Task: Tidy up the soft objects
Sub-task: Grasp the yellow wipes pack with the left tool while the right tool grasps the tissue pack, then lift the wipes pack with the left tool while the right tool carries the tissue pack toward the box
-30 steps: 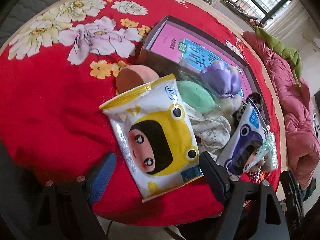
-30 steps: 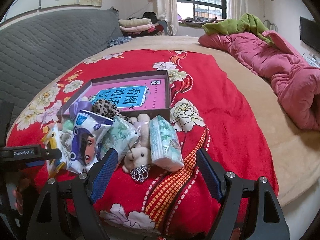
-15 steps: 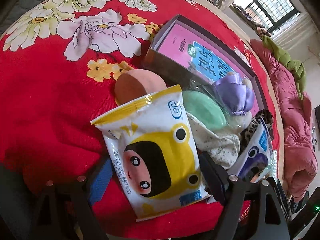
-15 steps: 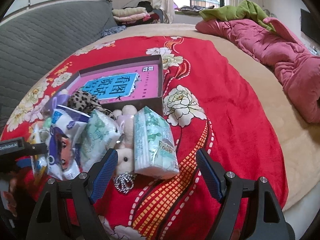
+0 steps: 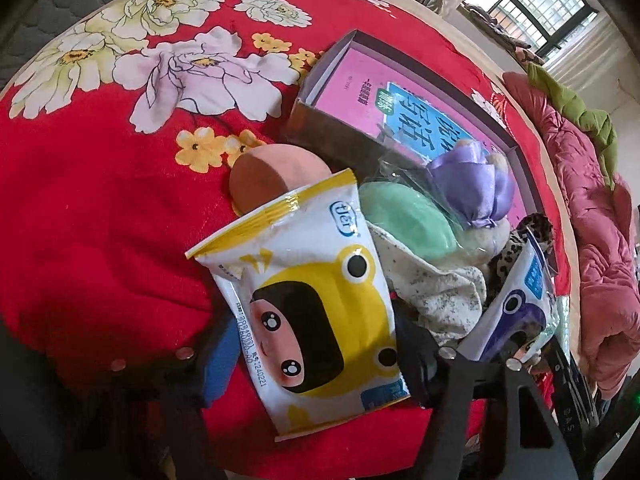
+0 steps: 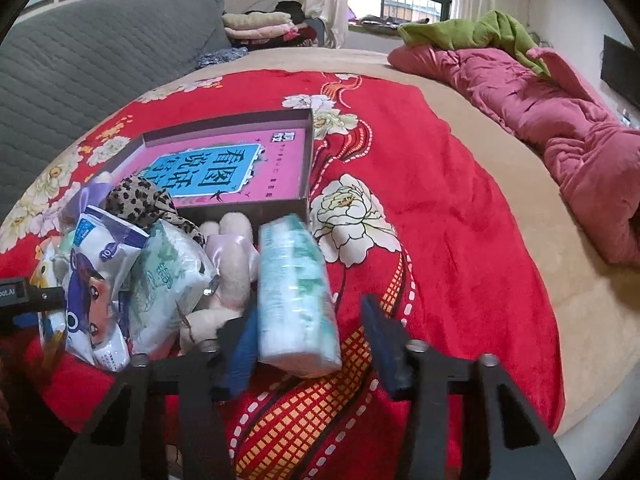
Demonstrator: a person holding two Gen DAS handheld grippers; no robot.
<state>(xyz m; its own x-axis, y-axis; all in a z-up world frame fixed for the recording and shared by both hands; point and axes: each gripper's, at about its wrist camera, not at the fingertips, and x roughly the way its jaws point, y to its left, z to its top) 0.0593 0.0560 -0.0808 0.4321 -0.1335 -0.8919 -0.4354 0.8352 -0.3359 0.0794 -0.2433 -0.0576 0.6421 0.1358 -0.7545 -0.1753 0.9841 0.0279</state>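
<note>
A pile of soft things lies on the red floral blanket in front of a shallow box (image 5: 404, 116) with a pink printed bottom; the box also shows in the right wrist view (image 6: 240, 168). My left gripper (image 5: 320, 356) is open, its fingers on either side of the yellow cartoon wipes pack (image 5: 316, 300). Behind it lie an orange sponge (image 5: 272, 180), a green sponge (image 5: 408, 224) and a purple satin pouch (image 5: 472, 188). My right gripper (image 6: 316, 344) is open around the near end of a green-white tissue pack (image 6: 296, 296). Left of it lie a plush toy (image 6: 228, 276), another tissue pack (image 6: 168, 280) and a purple cartoon pack (image 6: 92, 296).
A leopard-print cloth (image 6: 144, 200) lies at the box's front edge. A speckled white cloth (image 5: 436, 292) sits in the pile. A pink quilt (image 6: 560, 120) lies along the bed's right side, a grey headboard (image 6: 80, 72) at the left, folded clothes (image 6: 260, 28) at the back.
Both grippers have moved forward and down. The left fingers now straddle the yellow pack and the right fingers straddle the green-white tissue pack, with the jaws narrower than before.
</note>
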